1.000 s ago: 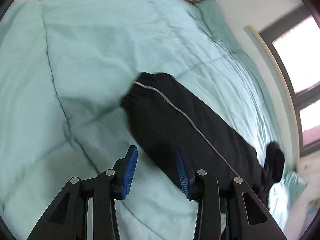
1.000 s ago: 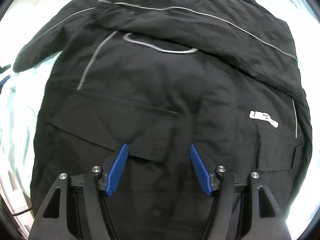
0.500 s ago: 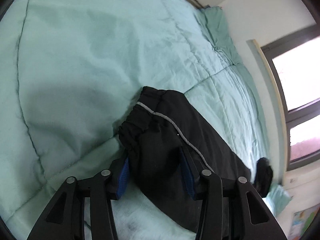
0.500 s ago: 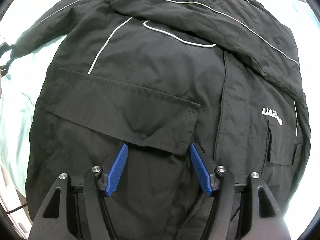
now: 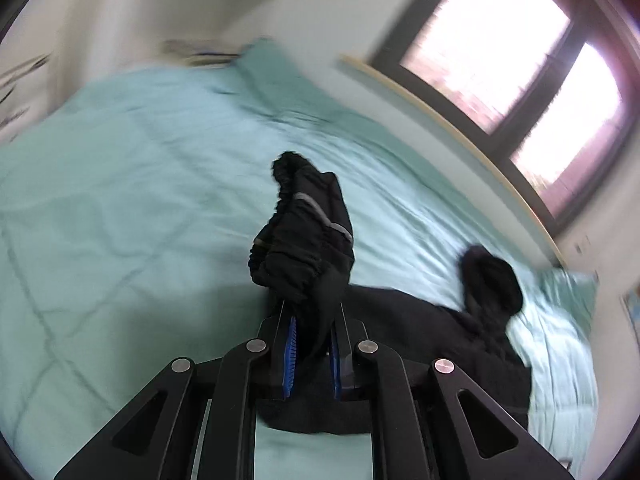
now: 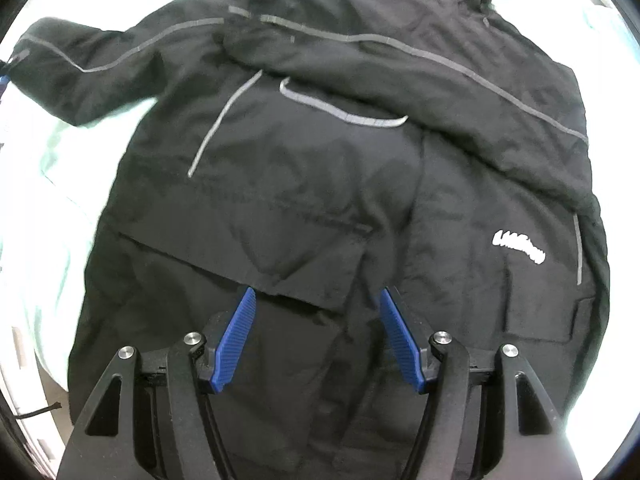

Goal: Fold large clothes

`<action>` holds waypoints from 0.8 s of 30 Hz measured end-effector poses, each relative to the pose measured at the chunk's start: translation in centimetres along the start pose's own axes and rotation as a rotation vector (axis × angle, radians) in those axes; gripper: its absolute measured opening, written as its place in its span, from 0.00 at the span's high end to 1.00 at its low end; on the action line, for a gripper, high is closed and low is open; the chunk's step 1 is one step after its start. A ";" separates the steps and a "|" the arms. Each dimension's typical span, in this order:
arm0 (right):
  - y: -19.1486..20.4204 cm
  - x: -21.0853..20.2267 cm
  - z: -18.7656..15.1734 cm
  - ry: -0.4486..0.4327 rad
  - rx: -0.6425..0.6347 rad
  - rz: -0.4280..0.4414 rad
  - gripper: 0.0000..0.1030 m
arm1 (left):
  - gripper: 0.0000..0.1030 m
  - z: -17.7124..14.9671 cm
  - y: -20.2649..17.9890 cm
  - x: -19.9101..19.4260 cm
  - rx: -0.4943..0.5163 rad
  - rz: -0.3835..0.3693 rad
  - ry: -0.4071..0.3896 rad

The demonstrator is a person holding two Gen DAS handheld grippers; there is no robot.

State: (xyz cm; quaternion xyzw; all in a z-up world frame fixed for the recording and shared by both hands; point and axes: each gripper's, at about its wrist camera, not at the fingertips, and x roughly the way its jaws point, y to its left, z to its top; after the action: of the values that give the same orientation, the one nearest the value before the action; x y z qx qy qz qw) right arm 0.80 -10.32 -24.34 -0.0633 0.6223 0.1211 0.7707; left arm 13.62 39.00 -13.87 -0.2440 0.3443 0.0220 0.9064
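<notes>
Your left gripper (image 5: 312, 340) pinches the sleeve cuff (image 5: 304, 232) of the black jacket (image 6: 340, 184), lifted off the green bed (image 5: 120, 200) for folding inward; your right gripper (image 6: 316, 336) hovers wide open, empty, above the jacket's lower front near the bed's edge.

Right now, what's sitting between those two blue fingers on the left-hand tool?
In the left wrist view, the left gripper is clamped on the black jacket's sleeve; the bunched cuff fills the gap and sticks up above the green bedspread.

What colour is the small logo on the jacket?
White, on the black jacket; the logo shows best in the right wrist view.
</notes>
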 end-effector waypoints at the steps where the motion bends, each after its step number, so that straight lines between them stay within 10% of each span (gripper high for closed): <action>1: -0.5 -0.4 0.0 -0.010 0.000 0.003 0.35 | 0.87 -0.4 -2.4 0.2 0.042 -0.008 0.009; 13: -9.8 -6.2 -1.3 -0.131 0.077 0.041 0.35 | 0.87 -9.1 -27.2 7.1 0.397 -0.120 0.217; 19: -13.9 -5.9 -1.4 -0.126 0.178 0.060 0.35 | 0.85 -13.7 -33.7 12.2 0.441 -0.212 0.371; 24: -16.0 -4.3 -0.2 -0.098 0.228 0.056 0.35 | 0.60 -17.1 -35.0 17.5 0.375 -0.310 0.570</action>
State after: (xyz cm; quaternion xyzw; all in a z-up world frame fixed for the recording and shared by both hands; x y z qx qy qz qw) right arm 3.98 -26.22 -21.09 0.0481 0.5954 0.0737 0.7986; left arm 23.76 -1.83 -21.03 -0.1192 0.5397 -0.2478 0.7957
